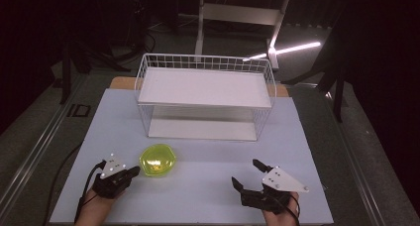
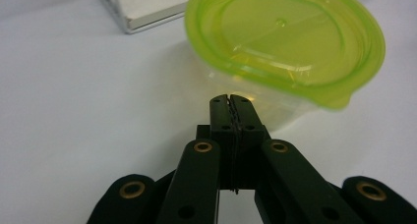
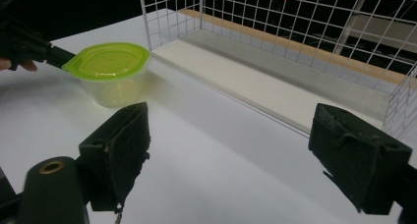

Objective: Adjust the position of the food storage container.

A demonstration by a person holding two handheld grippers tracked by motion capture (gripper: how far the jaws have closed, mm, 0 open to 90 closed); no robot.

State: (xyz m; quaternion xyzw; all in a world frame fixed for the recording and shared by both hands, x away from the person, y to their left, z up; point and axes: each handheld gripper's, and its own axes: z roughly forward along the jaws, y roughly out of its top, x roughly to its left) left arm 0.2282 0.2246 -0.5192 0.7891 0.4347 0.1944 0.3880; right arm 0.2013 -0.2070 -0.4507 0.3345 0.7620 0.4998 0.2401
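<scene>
Low at centre-left of the high view: clear tub with lime-green lid (image 1: 158,160), upright on the white table (image 1: 208,186), just below the white wire rack (image 1: 205,94) at upper centre. Left gripper (image 1: 132,172) at lower left, jaws pressed together with nothing between, tips right at the tub's side beneath the lid rim, tub (image 2: 282,47) in the upper right of its own view. Right gripper (image 1: 246,174) at lower right, jaws spread wide, well apart from the tub (image 3: 110,76).

No legible text or labels
</scene>
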